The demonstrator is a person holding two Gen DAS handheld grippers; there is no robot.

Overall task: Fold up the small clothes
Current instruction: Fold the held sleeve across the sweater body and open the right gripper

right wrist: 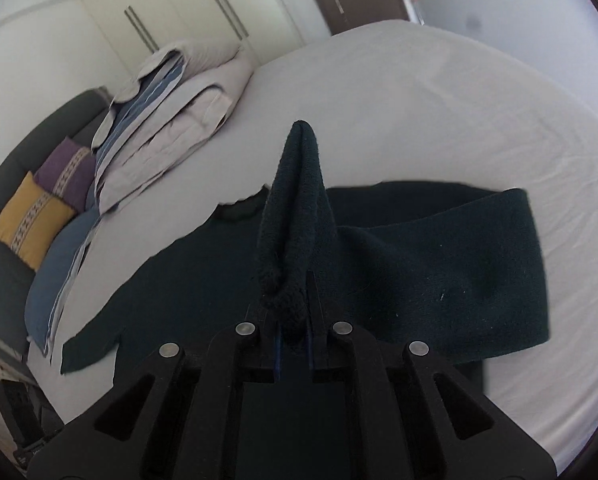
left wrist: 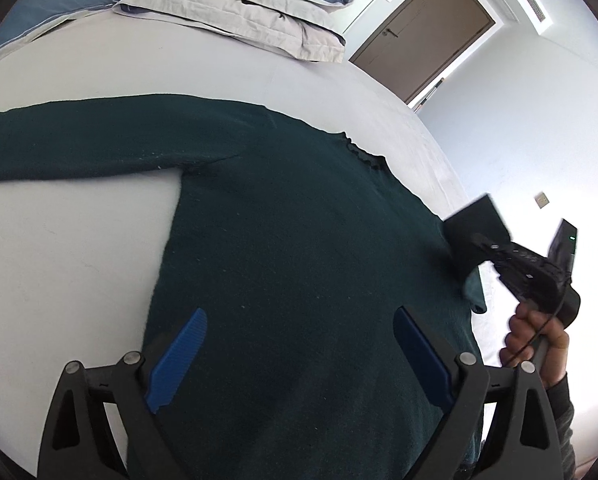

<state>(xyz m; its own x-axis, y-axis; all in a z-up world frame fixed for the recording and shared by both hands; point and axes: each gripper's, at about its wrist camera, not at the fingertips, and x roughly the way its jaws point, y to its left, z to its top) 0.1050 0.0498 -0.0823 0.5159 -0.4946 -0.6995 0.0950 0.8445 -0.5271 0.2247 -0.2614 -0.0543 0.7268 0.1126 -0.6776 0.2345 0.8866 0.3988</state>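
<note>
A dark green sweater (left wrist: 299, 220) lies flat on the white bed sheet (left wrist: 79, 248), one sleeve (left wrist: 79, 140) stretched out to the left. My left gripper (left wrist: 301, 314) hovers over the sweater's body with its blue pads (left wrist: 179, 356) wide apart and nothing between them. In the right wrist view my right gripper (right wrist: 293, 292) is shut on the cuff of the other sleeve (right wrist: 295, 208). That sleeve is lifted off the bed and doubles back over the sweater (right wrist: 187, 276) from a fold at the right (right wrist: 479, 256). The left wrist view shows the right gripper's body (left wrist: 527, 272), blurred, at the right edge.
A folded grey and blue duvet (right wrist: 171, 120) lies at the head of the bed (left wrist: 239, 8). Yellow and purple cushions (right wrist: 31, 220) rest on a dark sofa at the left. A brown door (left wrist: 423, 28) and a wardrobe (right wrist: 159, 8) stand behind. A person's hand (left wrist: 535, 332) holds the right gripper.
</note>
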